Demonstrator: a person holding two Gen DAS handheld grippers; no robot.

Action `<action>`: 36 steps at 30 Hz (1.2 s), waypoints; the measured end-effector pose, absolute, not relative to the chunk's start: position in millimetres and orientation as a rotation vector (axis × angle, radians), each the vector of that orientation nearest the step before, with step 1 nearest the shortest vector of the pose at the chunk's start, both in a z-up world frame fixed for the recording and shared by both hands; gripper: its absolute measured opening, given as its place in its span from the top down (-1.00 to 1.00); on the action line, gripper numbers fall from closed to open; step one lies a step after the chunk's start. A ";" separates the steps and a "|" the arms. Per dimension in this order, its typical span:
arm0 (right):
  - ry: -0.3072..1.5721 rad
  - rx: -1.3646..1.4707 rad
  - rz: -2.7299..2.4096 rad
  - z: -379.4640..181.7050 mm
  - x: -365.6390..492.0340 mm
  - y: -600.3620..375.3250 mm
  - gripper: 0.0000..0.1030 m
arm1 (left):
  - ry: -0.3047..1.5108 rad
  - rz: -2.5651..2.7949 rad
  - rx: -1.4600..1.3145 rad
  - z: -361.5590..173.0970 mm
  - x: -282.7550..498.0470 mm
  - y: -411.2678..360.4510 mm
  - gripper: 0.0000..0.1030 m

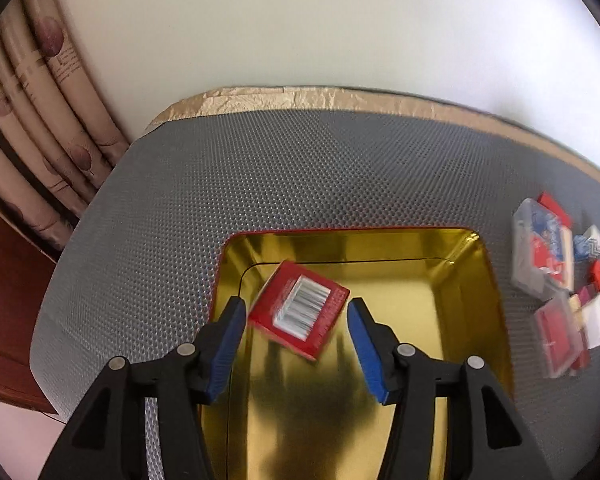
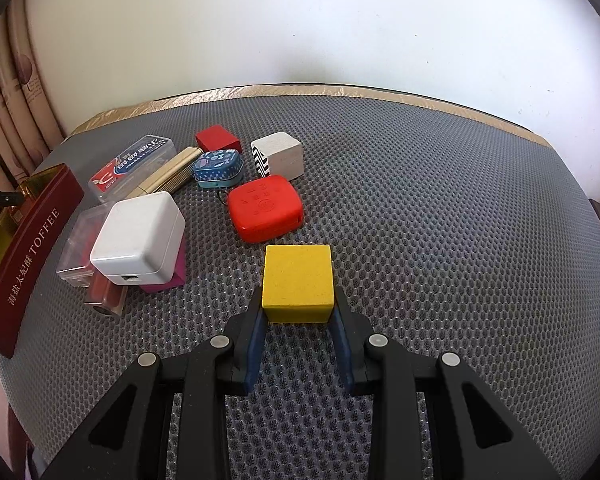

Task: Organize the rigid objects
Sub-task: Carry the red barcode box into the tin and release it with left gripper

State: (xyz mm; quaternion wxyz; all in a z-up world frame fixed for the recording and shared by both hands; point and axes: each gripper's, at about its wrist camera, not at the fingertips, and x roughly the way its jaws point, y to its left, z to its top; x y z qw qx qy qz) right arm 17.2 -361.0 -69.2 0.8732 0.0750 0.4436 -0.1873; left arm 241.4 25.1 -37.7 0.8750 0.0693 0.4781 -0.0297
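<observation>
Two grippers: left gripper [image 1: 296,308] wide over blurred red box [image 1: 299,310]; right gripper [image 2: 298,300] clamps yellow cube [image 2: 298,282].

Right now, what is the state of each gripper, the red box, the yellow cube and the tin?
Left gripper: open, pads off the box.
Red box: tilted, over the tin.
Toffee tin: open, gold inside.
Right gripper: shut on the cube.
Yellow cube: gripped.
</observation>
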 end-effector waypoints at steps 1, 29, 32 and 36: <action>0.926 0.158 -0.391 -69.2 16.9 -361.8 0.46 | 0.985 -0.061 0.110 -32.0 234.7 29.1 -0.05; 0.877 0.231 -0.124 25.1 17.6 -273.5 0.46 | 0.927 0.052 -0.277 -30.5 -1.3 63.2 -0.24; 0.897 0.211 0.000 31.6 53.3 -229.8 0.46 | 0.893 0.104 -0.230 -27.0 -3.7 62.0 -0.24; 0.960 0.158 0.139 19.8 107.9 -161.6 0.46 | 0.909 0.101 -0.209 -30.9 -0.1 63.2 -0.24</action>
